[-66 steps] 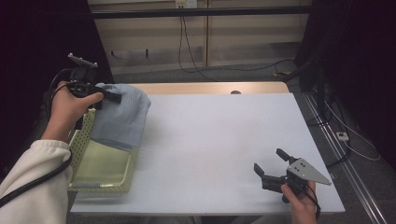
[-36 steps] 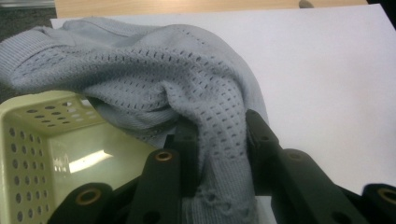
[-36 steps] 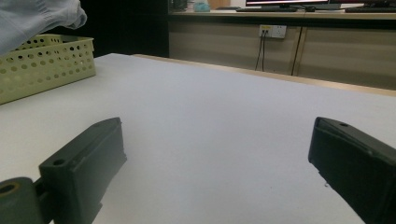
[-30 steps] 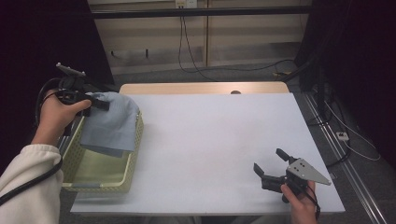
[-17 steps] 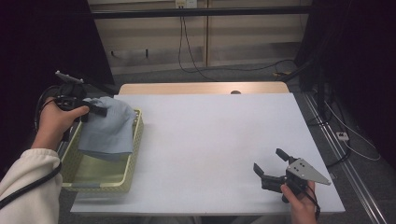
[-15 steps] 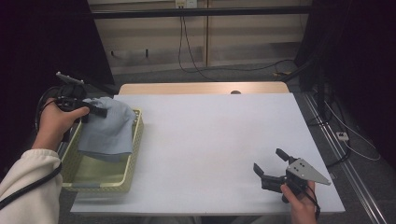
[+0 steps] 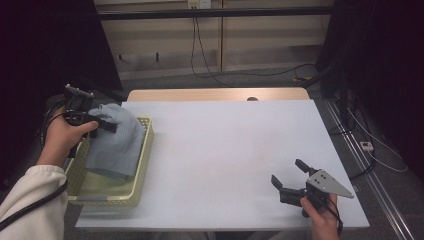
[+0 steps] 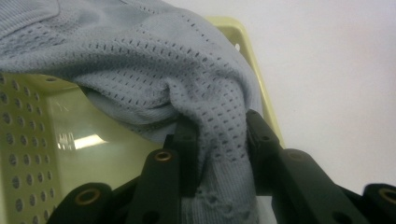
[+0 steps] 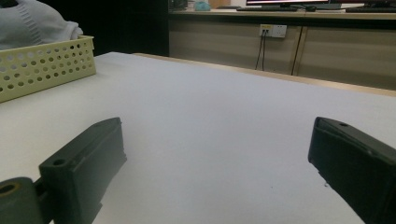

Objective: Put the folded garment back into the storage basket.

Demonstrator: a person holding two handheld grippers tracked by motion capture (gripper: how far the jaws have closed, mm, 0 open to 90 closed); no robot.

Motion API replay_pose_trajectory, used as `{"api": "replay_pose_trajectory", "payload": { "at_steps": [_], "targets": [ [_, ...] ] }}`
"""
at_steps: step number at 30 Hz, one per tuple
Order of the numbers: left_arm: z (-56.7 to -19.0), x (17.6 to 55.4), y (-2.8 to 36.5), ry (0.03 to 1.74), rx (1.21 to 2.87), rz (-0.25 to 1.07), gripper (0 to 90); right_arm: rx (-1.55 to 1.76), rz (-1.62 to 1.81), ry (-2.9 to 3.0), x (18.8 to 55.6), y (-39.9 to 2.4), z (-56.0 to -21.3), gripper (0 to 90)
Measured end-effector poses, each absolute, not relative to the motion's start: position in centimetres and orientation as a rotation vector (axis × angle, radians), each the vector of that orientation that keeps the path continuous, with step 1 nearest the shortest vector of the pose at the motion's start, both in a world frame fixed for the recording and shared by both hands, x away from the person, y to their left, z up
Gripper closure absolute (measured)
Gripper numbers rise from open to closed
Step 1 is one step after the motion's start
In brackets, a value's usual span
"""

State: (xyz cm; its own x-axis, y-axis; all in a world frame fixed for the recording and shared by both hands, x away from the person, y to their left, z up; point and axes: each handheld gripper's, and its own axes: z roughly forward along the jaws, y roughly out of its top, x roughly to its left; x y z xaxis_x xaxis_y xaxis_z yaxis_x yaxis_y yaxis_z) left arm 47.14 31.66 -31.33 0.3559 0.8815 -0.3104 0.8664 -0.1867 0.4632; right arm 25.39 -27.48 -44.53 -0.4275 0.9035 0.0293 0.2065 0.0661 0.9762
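Nearest the person, the right claw (image 7: pixel 290 184) is held low over the near right part of the white surface (image 7: pixel 225 150), its jaws spread wide with nothing between them. In the right gripper view only bare surface lies between the two jaws, so this claw appears to be parked out of the way, kept ready rather than engaged.

Farther off, at the left edge of the surface, a pale yellow perforated basket (image 7: pixel 142 165) is set. A light blue knitted cloth (image 7: pixel 115 142) is draped into it, its lower part hanging inside the basket and its upper part bunched up above the rim.

That bunched upper edge is pinched by the left claw (image 7: pixel 105 125), which is held by the left hand (image 7: pixel 62 137) above the far left corner of the basket. In the left gripper view a fold of the cloth (image 8: pixel 187 84) is seen pressed between the two jaws, with the basket wall (image 8: pixel 28 154) below. The grip is judged to be kept high so that the cloth hangs freely and can be lowered into the basket without snagging on the rim.
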Motion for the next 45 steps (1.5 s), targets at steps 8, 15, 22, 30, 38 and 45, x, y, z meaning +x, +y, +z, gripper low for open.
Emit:
{"api": "replay_pose_trajectory", "payload": {
  "at_steps": [8, 15, 22, 30, 38, 45],
  "targets": [
    [-32.4, 46.9, 31.6, 1.512, 2.060, 0.013, 71.1, 1.113, 1.401, 1.713, 25.4, -27.5, -44.5, 3.7],
    [-32.8, 46.7, 31.4, 1.506, 2.065, 0.006, 70.9, 1.113, 1.402, 1.713, 25.4, -27.5, -44.5, 3.7],
    [-33.1, 46.5, 31.1, 1.507, 2.070, -0.005, 70.9, 1.114, 1.401, 1.711, 25.4, -27.5, -44.5, 3.7],
    [-33.1, 46.3, 31.0, 1.508, 2.084, -0.010, 70.9, 1.112, 1.401, 1.712, 25.4, -27.5, -44.5, 3.7],
    [-33.2, 46.0, 30.9, 1.497, 2.090, -0.011, 70.9, 1.116, 1.400, 1.710, 25.4, -27.5, -44.5, 3.7],
    [-33.2, 45.8, 31.0, 1.498, 2.088, -0.021, 71.0, 1.116, 1.400, 1.710, 25.3, -27.5, -44.5, 3.7]
  ]
}}
